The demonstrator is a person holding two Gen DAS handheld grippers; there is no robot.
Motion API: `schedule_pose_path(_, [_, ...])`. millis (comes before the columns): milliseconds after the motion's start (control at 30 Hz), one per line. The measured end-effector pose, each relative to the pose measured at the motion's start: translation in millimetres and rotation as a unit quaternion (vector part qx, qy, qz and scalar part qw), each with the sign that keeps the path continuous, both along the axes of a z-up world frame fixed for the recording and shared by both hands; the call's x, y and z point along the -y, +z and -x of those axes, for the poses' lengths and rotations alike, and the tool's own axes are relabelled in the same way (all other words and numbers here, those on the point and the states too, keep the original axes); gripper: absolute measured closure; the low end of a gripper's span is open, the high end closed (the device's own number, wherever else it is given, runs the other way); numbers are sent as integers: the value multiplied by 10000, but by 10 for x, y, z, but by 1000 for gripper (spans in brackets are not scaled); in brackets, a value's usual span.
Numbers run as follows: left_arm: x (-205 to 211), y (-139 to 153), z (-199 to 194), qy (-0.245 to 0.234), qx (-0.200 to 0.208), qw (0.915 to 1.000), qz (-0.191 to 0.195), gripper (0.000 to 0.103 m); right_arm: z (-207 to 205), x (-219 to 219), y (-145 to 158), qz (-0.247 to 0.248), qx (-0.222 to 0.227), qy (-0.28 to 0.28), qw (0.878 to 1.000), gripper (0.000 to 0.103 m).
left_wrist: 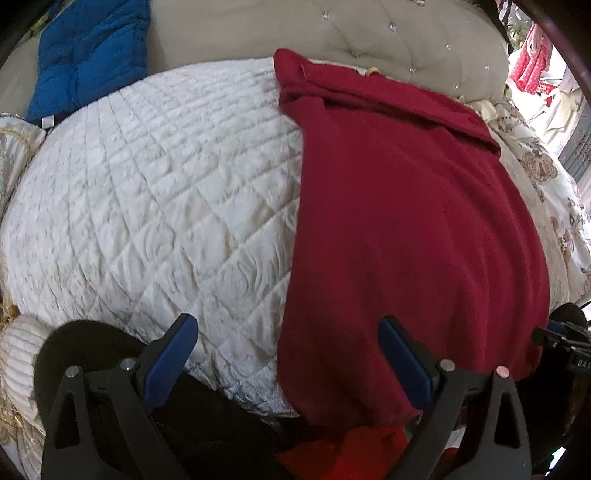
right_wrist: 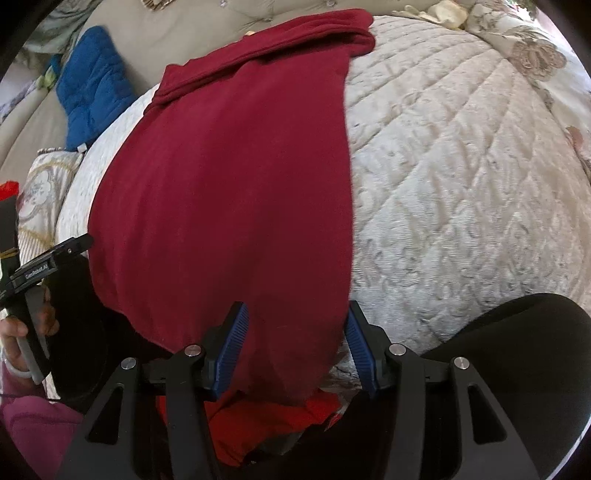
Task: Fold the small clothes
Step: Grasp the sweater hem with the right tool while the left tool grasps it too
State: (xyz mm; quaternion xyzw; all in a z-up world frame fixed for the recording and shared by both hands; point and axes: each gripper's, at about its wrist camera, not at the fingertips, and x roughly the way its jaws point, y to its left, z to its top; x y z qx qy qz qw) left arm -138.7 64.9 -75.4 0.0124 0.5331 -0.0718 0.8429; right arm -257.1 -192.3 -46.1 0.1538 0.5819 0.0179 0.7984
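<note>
A dark red garment (left_wrist: 406, 221) lies spread flat on the white quilted bedcover (left_wrist: 147, 184), its far end folded over near the headboard. My left gripper (left_wrist: 288, 350) hovers open and wide above the garment's near left edge, with nothing pinched. In the right wrist view the same garment (right_wrist: 229, 184) runs up the middle of the quilt (right_wrist: 461, 166). My right gripper (right_wrist: 295, 339) stands open over the garment's near right corner. The cloth lies between the blue pads (right_wrist: 232, 343) without being squeezed. The left gripper's body and the hand holding it show at the left edge of this view.
A bright red cloth (right_wrist: 266, 417) and a black garment (right_wrist: 517, 350) lie at the near bed edge. A blue cushion (left_wrist: 92, 55) leans on the tufted beige headboard (left_wrist: 369, 29). Floral bedding (left_wrist: 546, 173) lies at the right, and a patterned pillow (right_wrist: 44, 184) beside the quilt.
</note>
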Motion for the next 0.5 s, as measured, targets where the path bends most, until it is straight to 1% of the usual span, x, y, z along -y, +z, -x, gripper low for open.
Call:
schedule_pose_path(133, [56, -92, -4, -63, -95, 9999, -49, 3, -40, -12, -9, -2, -30, 10, 10000, 67])
schedule_pose_path(233, [95, -141, -2, -91, -124, 9998, -95, 3, -66, -35, -20, -4, -21, 25, 10000, 67])
schedule_pose_path(500, [134, -173, 1, -86, -170, 9998, -56, 3, -50, -47, -11, 35, -24, 9, 10000, 66])
